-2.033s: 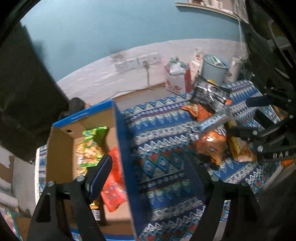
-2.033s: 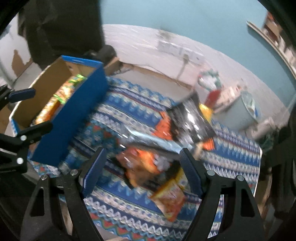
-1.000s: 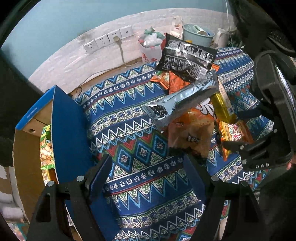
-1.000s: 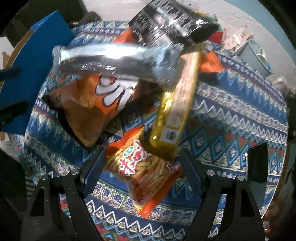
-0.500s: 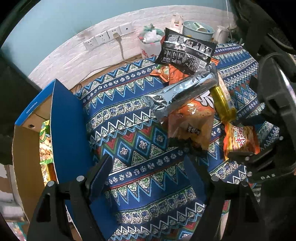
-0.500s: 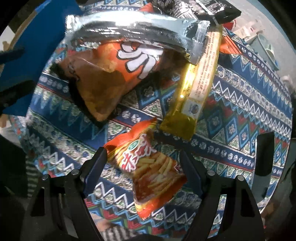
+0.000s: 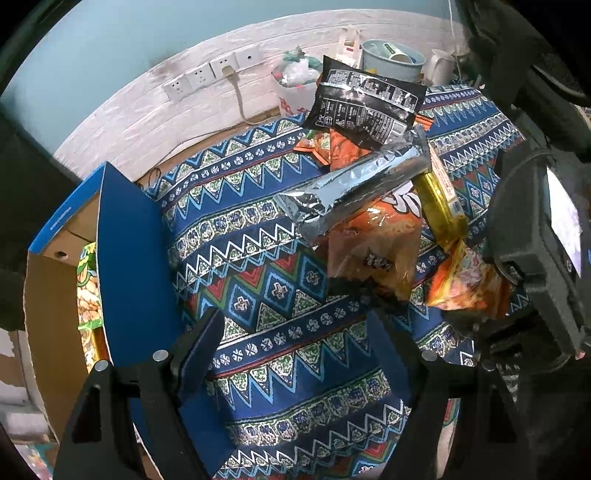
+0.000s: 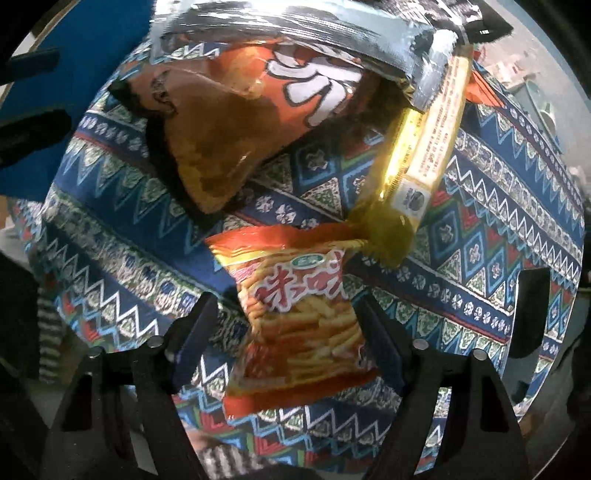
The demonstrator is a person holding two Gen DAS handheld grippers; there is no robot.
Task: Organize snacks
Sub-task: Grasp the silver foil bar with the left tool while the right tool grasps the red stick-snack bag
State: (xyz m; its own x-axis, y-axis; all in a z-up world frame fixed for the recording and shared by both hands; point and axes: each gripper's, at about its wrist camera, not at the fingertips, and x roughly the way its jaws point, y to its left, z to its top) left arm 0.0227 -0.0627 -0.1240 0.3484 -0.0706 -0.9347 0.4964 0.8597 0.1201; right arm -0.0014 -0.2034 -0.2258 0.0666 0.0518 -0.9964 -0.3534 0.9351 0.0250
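With the right claw [image 8: 284,328] spread wide astride the fries packet [image 8: 299,321] on the patterned table [image 8: 480,236] and gripping nothing, close squarely mid-bag, avoiding the gold packet [image 8: 413,158] overlapping its top corner.

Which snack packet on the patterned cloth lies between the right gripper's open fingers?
The orange-red packet picturing fries sits inside the right gripper; the silver, gold and brown-orange packets lie farther off.

R tongs [image 8: 286,332] now lower, straddling fries pack [image 8: 299,321].
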